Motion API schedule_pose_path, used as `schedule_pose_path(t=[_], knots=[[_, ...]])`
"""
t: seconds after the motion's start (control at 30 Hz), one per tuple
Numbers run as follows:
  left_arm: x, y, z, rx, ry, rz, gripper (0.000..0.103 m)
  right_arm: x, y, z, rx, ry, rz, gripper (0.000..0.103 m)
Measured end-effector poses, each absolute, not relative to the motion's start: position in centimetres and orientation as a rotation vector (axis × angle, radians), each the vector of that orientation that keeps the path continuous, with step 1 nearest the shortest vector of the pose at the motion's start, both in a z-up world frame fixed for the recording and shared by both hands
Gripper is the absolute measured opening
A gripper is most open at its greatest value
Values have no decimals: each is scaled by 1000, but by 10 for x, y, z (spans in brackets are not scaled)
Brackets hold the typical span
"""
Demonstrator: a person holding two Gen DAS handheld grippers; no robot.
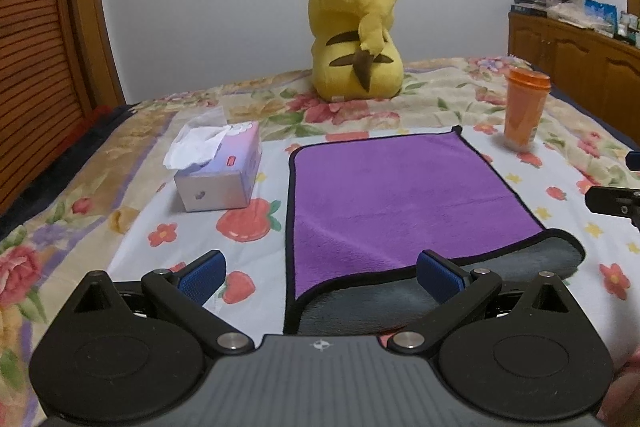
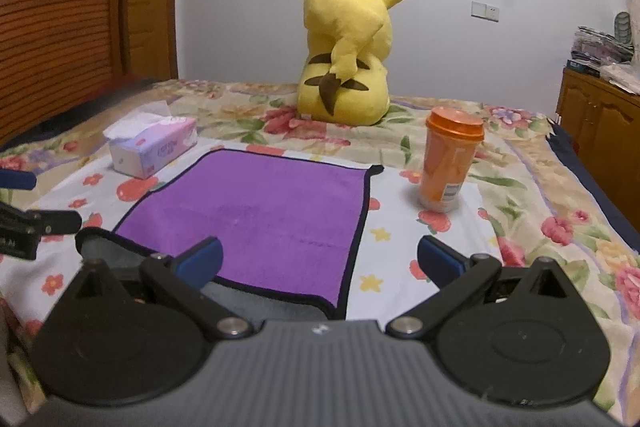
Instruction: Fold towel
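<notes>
A purple towel [image 1: 384, 195] with black trim and a grey underside lies on the floral bedspread, folded over so the grey layer sticks out along its near edge. It also shows in the right wrist view [image 2: 260, 215]. My left gripper [image 1: 320, 273] is open and empty, its blue pads [image 1: 202, 275] spread over the towel's near left corner. My right gripper [image 2: 318, 261] is open and empty over the towel's near right corner. The tip of each gripper shows at the edge of the other's view.
A tissue box [image 1: 220, 167] stands left of the towel. An orange lidded cup [image 2: 450, 159] stands to its right. A yellow Pikachu plush [image 1: 356, 27] sits behind. A wooden headboard [image 1: 40, 27] is at the left and a wooden cabinet [image 1: 580, 55] at the right.
</notes>
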State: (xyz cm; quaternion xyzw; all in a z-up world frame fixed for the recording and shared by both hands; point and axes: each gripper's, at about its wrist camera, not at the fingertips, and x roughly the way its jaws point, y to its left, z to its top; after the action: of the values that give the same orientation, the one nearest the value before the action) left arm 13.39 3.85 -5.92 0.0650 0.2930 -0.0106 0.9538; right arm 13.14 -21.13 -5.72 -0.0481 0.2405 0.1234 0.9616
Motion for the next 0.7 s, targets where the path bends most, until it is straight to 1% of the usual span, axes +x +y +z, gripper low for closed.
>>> schedule_pose_path(t=[0.27,0.33,0.63,0.67,0.7], knots=[[154,48,-71,142,644,-41,103,146,-211,-65,-102,528,258,103],[159,50,-76,144,667,-47,101,148,-212,-67,-97,542,263,103],[180,62,-97,100,779,-68,83,159,-211,-79,-90,619,288,102],[181,63,-99,100,787,-70,80,160,-211,-81,-88,631,289,100],[182,63,-100,100,792,-71,77,162,-211,-83,-87,642,292,91]])
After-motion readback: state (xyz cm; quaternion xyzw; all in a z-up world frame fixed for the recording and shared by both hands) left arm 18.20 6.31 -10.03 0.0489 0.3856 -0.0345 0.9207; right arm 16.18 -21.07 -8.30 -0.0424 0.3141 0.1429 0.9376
